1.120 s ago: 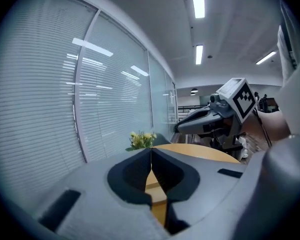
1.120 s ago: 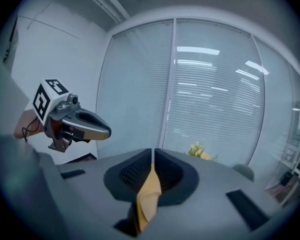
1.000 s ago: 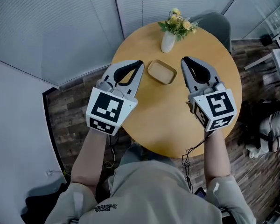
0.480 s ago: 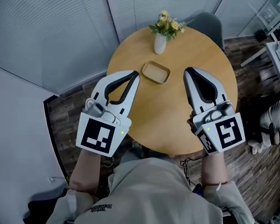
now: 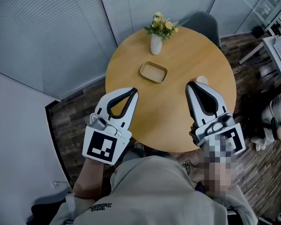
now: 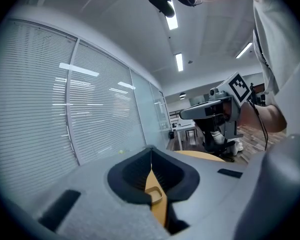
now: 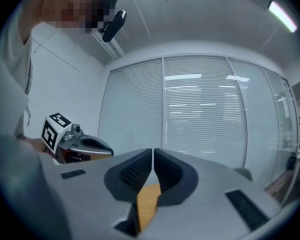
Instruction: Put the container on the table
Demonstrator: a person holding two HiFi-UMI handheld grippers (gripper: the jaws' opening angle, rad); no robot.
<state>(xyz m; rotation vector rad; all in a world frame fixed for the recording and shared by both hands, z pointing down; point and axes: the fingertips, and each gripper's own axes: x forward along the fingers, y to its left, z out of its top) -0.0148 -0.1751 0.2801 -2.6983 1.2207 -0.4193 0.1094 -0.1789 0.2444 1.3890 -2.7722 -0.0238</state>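
Observation:
A small shallow wooden container (image 5: 153, 72) lies on the round wooden table (image 5: 178, 111), in front of a white vase of flowers (image 5: 156, 37). Both grippers hover over the table's near edge, well short of the container. My left gripper (image 5: 134, 90) is shut and holds nothing; in the left gripper view its jaws (image 6: 151, 150) meet, and the container (image 6: 155, 194) shows small through the gap below them. My right gripper (image 5: 189, 84) is shut and holds nothing too; in the right gripper view (image 7: 153, 150) only the tabletop (image 7: 147, 199) shows under the closed jaws.
A grey chair (image 5: 203, 21) stands behind the table. Slatted glass walls (image 5: 47, 32) close in the left and back. A white desk (image 5: 278, 46) and a seated person's legs (image 5: 275, 121) are at the right. Dark wooden floor (image 5: 70, 116) surrounds the table.
Both grippers have drawn back toward my body, away from the container. The container stays where it was on the table. Both grippers stay shut.

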